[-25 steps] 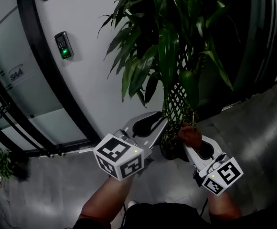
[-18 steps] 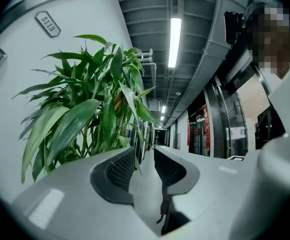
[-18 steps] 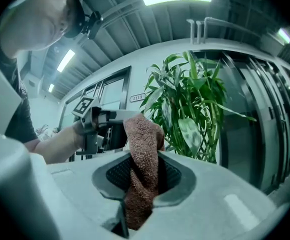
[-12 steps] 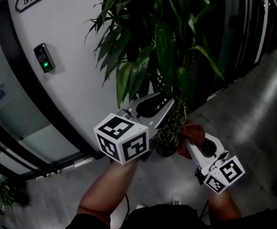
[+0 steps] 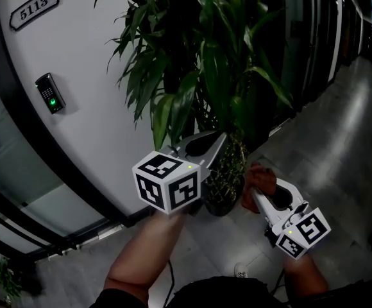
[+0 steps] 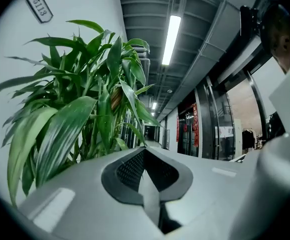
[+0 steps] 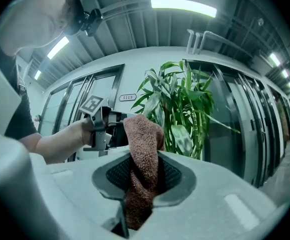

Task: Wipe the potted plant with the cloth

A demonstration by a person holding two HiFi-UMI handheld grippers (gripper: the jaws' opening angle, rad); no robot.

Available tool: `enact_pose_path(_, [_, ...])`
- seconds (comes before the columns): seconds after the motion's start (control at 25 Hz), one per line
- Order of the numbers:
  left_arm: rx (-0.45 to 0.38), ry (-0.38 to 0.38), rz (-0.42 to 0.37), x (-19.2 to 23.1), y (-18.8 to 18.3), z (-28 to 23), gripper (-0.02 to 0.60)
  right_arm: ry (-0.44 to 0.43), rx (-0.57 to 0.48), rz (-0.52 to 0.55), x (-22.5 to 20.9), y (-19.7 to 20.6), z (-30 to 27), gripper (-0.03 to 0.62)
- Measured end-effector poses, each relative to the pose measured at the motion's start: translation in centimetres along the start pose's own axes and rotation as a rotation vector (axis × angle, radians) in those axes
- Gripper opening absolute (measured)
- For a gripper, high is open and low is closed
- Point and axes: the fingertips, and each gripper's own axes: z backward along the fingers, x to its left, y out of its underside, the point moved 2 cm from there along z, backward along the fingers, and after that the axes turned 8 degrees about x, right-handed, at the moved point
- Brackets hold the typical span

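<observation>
The potted plant [image 5: 199, 56] has long green leaves and stands in a dark pot [image 5: 219, 201] on the floor by the wall. My left gripper [image 5: 219, 140] points level at the stems under the leaves; its jaws are shut with nothing seen between them [image 6: 146, 156]. A broad leaf [image 6: 60, 139] hangs just to its left. My right gripper [image 5: 258, 188] is lower, beside the pot, shut on a reddish-brown cloth [image 5: 258, 177]. In the right gripper view the cloth [image 7: 141, 134] sticks up out of the jaws [image 7: 144, 159], with the plant [image 7: 185, 109] beyond it.
A white wall with a number plate [image 5: 34, 8] and a keypad reader with a green light [image 5: 49, 93] stands left of the plant. Dark glass partitions run behind it. The shiny grey corridor floor [image 5: 346, 127] stretches to the right. A shoe tip [image 5: 240, 271] shows below.
The left gripper's jaws stood open before and are now shut, and the gripper has risen a little toward the leaves. The right gripper stays by the pot with the cloth.
</observation>
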Motion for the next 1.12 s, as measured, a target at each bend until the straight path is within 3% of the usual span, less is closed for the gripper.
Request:
enact_pose_path(0.24, [0.008, 0.007, 0.066, 1.7, 2.1, 0.3, 0.015, -0.042, 0.004, 0.109, 1.0, -3.4, -2.8, 0.075])
enact_pose_path(0.44, [-0.005, 0.04, 0.117, 1.9, 2.8, 0.8, 0.015, -0.034, -0.075, 0.254, 1.3, -11.0, -5.2, 0.075])
enact_pose_path(0.6, [-0.011, 0.047, 0.113, 1.9, 2.8, 1.0, 0.015, -0.008, -0.132, 0.339, 0.8, -16.9, -7.8, 0.075])
enact_pose_path(0.92, [-0.019, 0.031, 0.112, 2.0, 3.0, 1.3, 0.015, 0.029, -0.206, 0.406, -0.4, -24.8, -11.2, 0.075])
enact_pose_path(1.12, [-0.011, 0.034, 0.093, 1.9, 3.2, 1.3, 0.015, 0.075, -0.211, 0.421, -1.7, -26.6, -13.3, 0.075])
